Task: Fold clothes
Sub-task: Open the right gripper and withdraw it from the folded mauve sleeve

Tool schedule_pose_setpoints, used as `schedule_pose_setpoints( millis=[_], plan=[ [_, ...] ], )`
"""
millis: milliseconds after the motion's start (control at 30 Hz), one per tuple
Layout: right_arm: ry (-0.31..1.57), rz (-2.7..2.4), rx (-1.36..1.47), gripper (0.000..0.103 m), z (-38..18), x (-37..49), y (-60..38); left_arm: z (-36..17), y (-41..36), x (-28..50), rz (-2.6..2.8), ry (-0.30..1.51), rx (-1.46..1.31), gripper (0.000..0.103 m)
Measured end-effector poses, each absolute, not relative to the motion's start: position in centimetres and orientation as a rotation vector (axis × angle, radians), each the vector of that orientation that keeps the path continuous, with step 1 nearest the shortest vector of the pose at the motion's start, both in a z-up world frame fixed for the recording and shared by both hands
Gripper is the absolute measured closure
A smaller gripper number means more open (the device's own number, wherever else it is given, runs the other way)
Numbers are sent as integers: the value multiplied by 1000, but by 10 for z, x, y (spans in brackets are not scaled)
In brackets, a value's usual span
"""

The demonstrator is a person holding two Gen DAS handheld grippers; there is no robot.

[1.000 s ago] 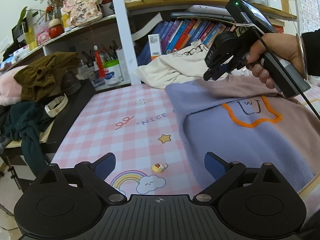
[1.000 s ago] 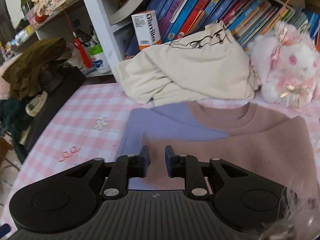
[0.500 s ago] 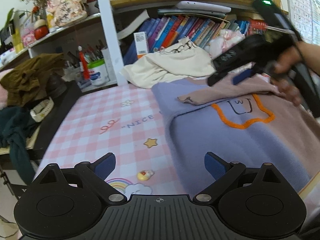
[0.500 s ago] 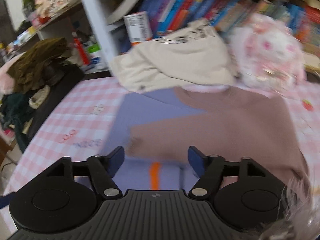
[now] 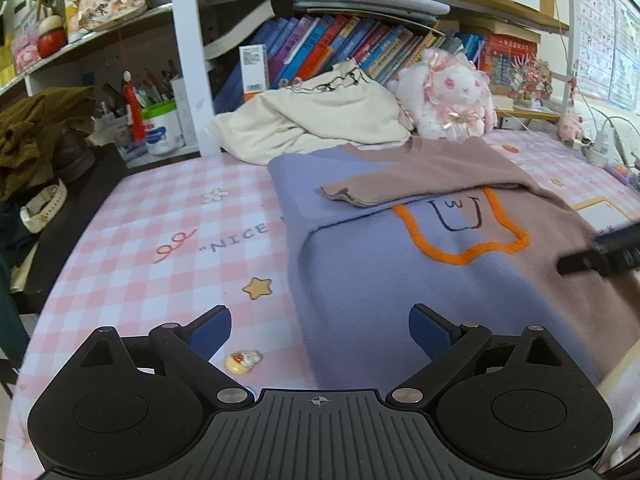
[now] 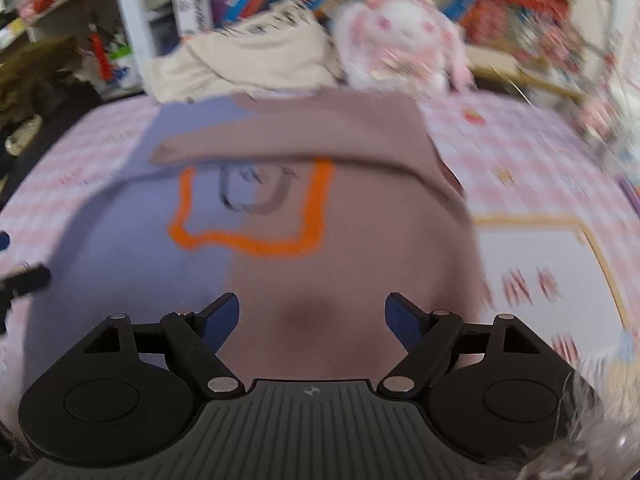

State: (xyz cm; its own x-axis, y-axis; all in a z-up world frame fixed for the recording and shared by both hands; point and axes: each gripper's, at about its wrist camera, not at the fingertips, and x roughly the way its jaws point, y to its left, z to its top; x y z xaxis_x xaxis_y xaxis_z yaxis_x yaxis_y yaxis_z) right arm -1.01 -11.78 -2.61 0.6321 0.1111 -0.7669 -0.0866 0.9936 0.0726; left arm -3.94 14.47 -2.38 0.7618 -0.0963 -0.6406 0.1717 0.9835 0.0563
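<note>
The sweater (image 5: pixel 400 280), half lavender and half dusty pink, lies spread on the pink checked tabletop (image 5: pixel 160 248), filling the middle and right of it. Its front bears an orange outline (image 5: pixel 460 236) around a small drawn face. One pink sleeve (image 5: pixel 420 184) is folded across the chest, its cuff resting on the lavender half just above the orange outline. The left gripper (image 5: pixel 320 332) hovers over the near edge of the tabletop with its blue-padded jaws spread wide and nothing between them; its right pad stands over the lavender cloth, its left over bare check. The right gripper (image 6: pixel 312 320) is above the pink lower part of the sweater, its jaws opening and free of the cloth; in the left wrist view only its dark tip shows at the right edge, blurred. A small yellow figurine (image 5: pixel 243 360) lies on the tabletop near the left gripper, beside a printed star (image 5: pixel 257 288). At the far edge a cream garment (image 5: pixel 320 120) is heaped just beyond the sweater's neckline, with a white and pink plush rabbit (image 5: pixel 448 96) to its right. Behind them a shelf holds a row of books (image 5: pixel 340 48). To the far left an olive-brown garment (image 5: pixel 36 128) sits bundled on a dark surface.
</note>
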Motion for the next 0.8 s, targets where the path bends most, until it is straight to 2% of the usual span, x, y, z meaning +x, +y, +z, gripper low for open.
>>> schedule_pose_setpoints(
  millis=[233, 500, 800],
  plan=[
    [914, -13, 145, 24, -30, -42, -147, -28, 129, -37, -208, 726, 108, 6],
    [905, -84, 142, 24, -26, -66, -166, -27, 115, -46, -201, 737, 100, 6],
    [870, -53, 116, 24, -21, -80, -189, -22, 120, -58, -108, 761, -64, 6]
  ],
)
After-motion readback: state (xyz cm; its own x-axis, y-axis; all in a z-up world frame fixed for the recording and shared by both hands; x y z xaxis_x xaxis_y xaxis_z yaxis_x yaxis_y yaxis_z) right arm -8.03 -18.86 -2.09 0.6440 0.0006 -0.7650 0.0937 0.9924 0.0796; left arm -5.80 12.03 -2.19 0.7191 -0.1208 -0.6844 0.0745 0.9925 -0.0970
